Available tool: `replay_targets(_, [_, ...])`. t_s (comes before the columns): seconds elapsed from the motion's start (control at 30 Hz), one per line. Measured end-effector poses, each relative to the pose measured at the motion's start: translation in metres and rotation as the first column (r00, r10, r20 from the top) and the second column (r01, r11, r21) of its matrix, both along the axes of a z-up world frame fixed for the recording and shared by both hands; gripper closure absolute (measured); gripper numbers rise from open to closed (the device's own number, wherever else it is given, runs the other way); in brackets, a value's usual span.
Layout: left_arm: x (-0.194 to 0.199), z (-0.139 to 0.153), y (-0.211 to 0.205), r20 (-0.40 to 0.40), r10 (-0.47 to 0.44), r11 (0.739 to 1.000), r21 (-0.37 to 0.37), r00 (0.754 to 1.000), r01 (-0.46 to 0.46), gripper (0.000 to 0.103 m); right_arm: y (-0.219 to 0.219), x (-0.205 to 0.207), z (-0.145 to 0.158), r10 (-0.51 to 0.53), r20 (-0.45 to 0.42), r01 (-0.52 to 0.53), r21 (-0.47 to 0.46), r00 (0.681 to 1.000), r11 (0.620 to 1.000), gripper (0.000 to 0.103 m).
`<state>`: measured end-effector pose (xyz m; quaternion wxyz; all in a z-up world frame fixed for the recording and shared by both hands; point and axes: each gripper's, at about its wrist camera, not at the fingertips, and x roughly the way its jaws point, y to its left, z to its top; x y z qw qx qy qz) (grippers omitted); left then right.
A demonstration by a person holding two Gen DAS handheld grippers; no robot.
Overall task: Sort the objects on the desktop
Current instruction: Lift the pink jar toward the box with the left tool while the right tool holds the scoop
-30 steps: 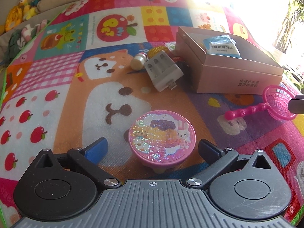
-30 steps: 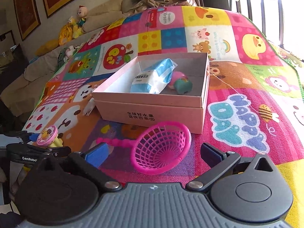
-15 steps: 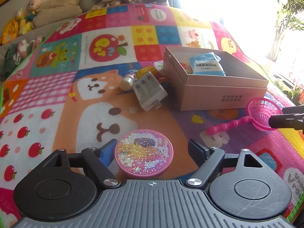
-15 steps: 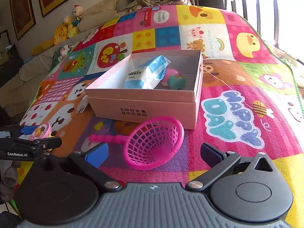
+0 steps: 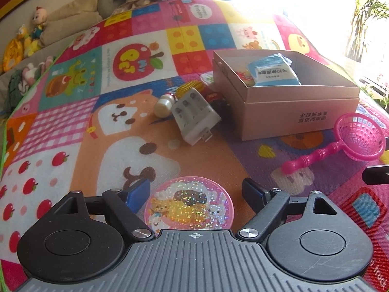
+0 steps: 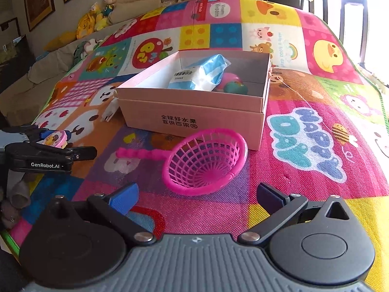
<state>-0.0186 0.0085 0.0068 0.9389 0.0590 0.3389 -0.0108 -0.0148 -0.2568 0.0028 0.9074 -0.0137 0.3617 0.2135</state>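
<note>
From the left wrist view, the left gripper (image 5: 195,191) hangs low over the play mat (image 5: 73,131), and the round glitter case (image 5: 189,203) sits between its fingers. The jaws are opening; the blue pad at nine o'clock is just beside the case's rim, while the dark finger at three o'clock stands clear of it, so nothing is clamped. Ahead, toward twelve o'clock, a white battery charger (image 5: 194,119) lies on the mat with a small cream bottle (image 5: 164,105) and a yellow ridged toy (image 5: 190,88) close behind it. These crowd the left wall of the cardboard box (image 5: 287,112), which sits at about one o'clock and holds a blue-and-white packet (image 5: 273,73). The pink toy strainer (image 5: 340,143) lies at two o'clock, near the box's front corner (its handle points back toward the case).

From the right wrist view, the right gripper (image 6: 197,196) is spread wide with nothing between its fingers. The strainer's basket (image 6: 206,160) lies just ahead at twelve o'clock, tipped on its side, between the gripper and the box (image 6: 192,119). Inside the box the packet (image 6: 199,75) leans over a pink-and-green toy (image 6: 233,85). At nine o'clock the left gripper (image 6: 54,141) shows from the side, the case (image 6: 54,141) between its fingers. Stuffed toys (image 6: 97,17) sit on a sofa far off at eleven o'clock.
</note>
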Motion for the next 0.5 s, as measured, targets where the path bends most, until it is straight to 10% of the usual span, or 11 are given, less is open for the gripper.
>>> replay_targets(0.5, [-0.015,0.011,0.022,0.009,0.007,0.999,-0.033,1.000,-0.007,0.012,0.001,0.000,-0.003,-0.023,0.001,0.023,-0.016,1.000,1.000,0.000])
